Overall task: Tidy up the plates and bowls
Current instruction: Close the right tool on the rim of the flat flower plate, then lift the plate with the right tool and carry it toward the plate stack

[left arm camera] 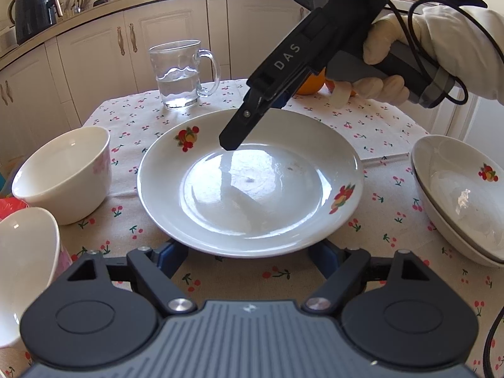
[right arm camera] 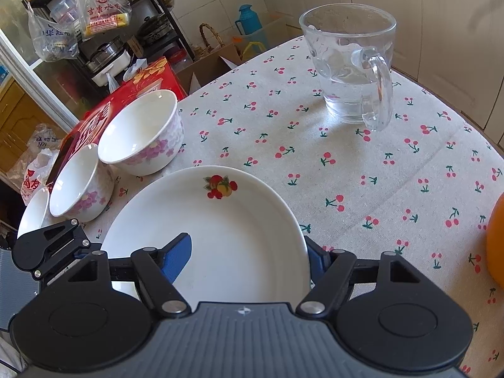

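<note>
A white plate with fruit prints (left arm camera: 252, 182) lies on the cherry tablecloth; it also shows in the right wrist view (right arm camera: 220, 230). My left gripper (left arm camera: 249, 253) is open, its fingers under the plate's near edge. My right gripper (right arm camera: 249, 258) is open around the plate's rim, one blue pad (right arm camera: 178, 260) above the plate, the other (right arm camera: 316, 260) outside the rim. It appears from the side in the left wrist view (left arm camera: 231, 140). White flowered bowls (right arm camera: 141, 132) (right arm camera: 77, 186) stand to the left. Stacked fruit-print dishes (left arm camera: 463, 198) sit at the right.
A glass mug of water (right arm camera: 349, 63) stands at the back of the table (right arm camera: 346, 173). An orange (right arm camera: 496, 239) lies at the right. A red box (right arm camera: 94, 119) sits behind the bowls. Kitchen cabinets (left arm camera: 126, 47) stand beyond the table.
</note>
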### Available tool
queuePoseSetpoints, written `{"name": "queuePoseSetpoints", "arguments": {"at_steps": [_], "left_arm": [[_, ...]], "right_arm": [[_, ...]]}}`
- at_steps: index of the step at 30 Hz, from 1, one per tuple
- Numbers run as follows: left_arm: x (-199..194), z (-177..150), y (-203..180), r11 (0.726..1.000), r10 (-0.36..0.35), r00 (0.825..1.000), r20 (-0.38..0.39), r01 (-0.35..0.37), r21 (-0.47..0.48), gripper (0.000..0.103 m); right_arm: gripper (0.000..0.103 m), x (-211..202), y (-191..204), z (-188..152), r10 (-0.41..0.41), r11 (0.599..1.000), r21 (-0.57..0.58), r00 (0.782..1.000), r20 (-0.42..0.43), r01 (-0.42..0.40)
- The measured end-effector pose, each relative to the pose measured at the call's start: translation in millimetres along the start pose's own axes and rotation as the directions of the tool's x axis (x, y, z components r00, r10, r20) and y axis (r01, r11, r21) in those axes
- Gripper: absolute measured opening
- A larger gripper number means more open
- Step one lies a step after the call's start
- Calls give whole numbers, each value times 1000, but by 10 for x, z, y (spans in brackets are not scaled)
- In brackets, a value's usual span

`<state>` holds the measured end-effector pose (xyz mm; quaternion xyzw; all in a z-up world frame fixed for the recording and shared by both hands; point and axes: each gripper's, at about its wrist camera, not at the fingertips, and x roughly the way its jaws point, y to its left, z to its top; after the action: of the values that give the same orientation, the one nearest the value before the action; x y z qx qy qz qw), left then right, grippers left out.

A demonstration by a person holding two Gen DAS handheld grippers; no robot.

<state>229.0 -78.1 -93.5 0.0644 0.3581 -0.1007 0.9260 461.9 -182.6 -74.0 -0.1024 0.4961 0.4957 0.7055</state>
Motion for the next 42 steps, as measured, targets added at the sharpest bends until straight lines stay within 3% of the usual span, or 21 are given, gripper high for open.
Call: {"name": "queuePoseSetpoints", "arguments": {"at_steps": [26,42], "left_arm": [[-665,-170,-110,991,-74,997,-27,76,110,82],[-986,-250,-350,972,-141,989,-36,145,183,82]], "right_arm": [[79,-494,673,-482,-28,998,63,997,68,24],[79,-818,963,-995,-77,991,120,991,111,64]]}}
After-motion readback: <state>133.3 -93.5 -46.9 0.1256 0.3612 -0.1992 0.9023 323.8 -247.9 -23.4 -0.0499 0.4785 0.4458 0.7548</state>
